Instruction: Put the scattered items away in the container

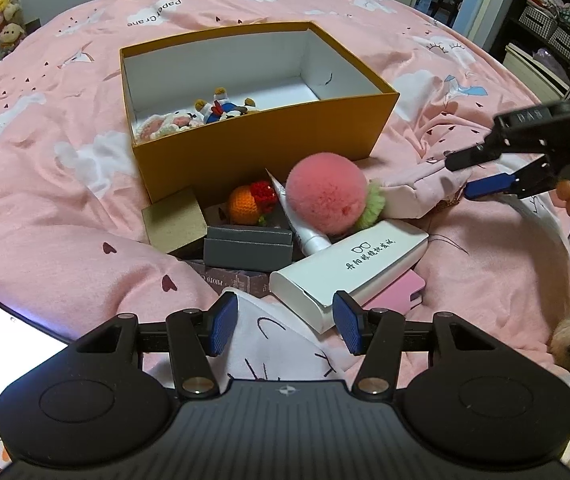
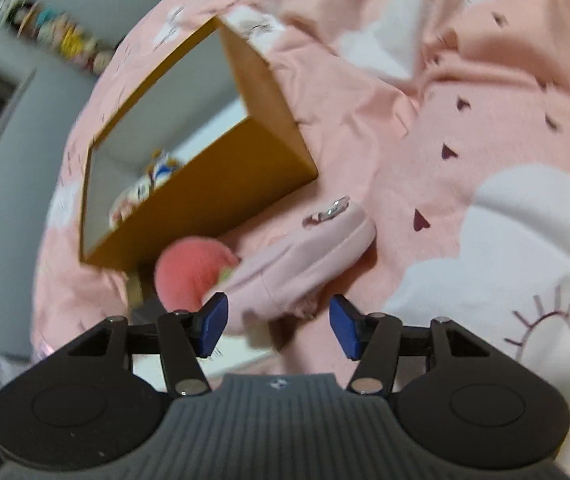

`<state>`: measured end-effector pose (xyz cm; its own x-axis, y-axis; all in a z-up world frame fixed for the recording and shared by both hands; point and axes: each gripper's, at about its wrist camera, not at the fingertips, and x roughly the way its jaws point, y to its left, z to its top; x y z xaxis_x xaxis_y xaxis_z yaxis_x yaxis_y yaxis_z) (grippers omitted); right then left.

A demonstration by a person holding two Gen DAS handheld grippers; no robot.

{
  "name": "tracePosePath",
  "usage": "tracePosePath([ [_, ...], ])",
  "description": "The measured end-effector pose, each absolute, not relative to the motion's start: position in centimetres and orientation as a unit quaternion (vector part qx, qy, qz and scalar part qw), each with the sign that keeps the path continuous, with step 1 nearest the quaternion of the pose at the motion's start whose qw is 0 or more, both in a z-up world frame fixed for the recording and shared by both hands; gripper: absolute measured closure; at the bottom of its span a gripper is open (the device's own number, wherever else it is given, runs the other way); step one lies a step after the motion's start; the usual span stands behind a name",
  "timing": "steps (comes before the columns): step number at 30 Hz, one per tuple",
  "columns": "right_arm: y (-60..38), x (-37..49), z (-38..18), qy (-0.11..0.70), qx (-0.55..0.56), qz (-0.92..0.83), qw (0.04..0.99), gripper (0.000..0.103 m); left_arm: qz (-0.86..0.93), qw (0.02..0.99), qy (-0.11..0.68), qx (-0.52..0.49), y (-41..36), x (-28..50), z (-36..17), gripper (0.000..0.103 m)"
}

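Right gripper (image 2: 277,326) stood parted, jaws either side of pink pouch (image 2: 305,256), not pressing. Left gripper (image 1: 285,326) released, empty, above glasses case (image 1: 349,270). Pouch lay beside box (image 1: 269,148).

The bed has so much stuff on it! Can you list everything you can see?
cardboard box: one, mustard yellow, open on the bed, small plush toys inside
pompom: one, pink with green frill, in front of the box
crochet fruit: one, orange and red, left of the pompom
white tube: one, beside the pompom
grey box: one, under the crochet fruit
brown box: one, at the yellow box's corner
glasses case: one, white, in front of the pile
pink pouch: one, pale pink, right of the pompom
phone: one, screen lit, bottom left
bedsheet: pink, white clouds
left gripper: open, over the pile
right gripper: open, above the pouch
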<state>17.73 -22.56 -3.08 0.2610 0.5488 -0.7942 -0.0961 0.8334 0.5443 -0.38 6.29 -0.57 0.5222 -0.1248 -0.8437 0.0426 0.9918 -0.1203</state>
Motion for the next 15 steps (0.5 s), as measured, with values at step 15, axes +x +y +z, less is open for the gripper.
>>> tracePosePath([
  [15, -20.0, 19.1, -3.0, 0.541, 0.127, 0.244, 0.794, 0.064, -0.046, 0.870, 0.489, -0.043, 6.3, -0.2, -0.6, 0.041],
])
